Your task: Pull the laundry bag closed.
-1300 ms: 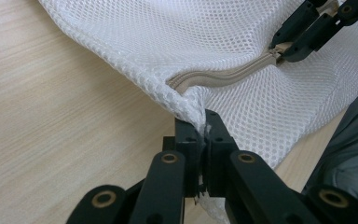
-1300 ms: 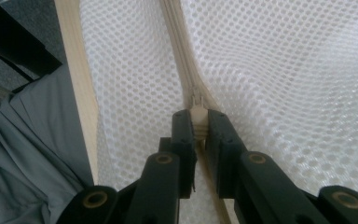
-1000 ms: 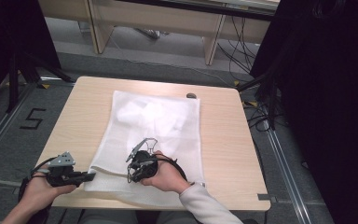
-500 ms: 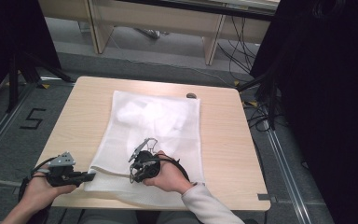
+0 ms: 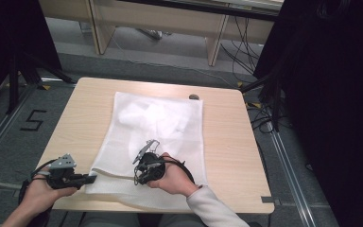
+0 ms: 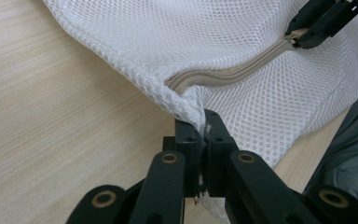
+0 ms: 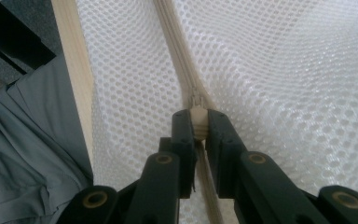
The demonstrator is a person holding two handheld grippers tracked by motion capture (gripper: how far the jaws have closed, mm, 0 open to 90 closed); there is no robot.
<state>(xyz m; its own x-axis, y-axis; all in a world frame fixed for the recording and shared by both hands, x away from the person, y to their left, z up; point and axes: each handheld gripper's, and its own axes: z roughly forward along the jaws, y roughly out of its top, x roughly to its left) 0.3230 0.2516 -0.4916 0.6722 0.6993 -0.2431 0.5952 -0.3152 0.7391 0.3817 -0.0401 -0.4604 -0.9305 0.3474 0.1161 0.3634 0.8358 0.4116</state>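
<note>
At table's near edge (image 5: pixel 246 208), mesh bag (image 5: pixel 160 127) corner in left tongs (image 6: pixel 199 133), zipper pull (image 7: pixel 198 122) seemingly in right tongs (image 7: pixel 199 128).

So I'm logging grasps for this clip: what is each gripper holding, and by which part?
The left gripper pinches the mesh bag at its corner by the zipper's end; the right gripper clamps the zipper pull.

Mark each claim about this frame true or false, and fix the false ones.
1. The left claw is shut on a corner of the mesh bag. True.
2. The right claw is open above the bag. False: it is shut on the zipper pull.
3. The bag lies on a wooden table. True.
4. The zipper is black. False: it is beige.
</note>
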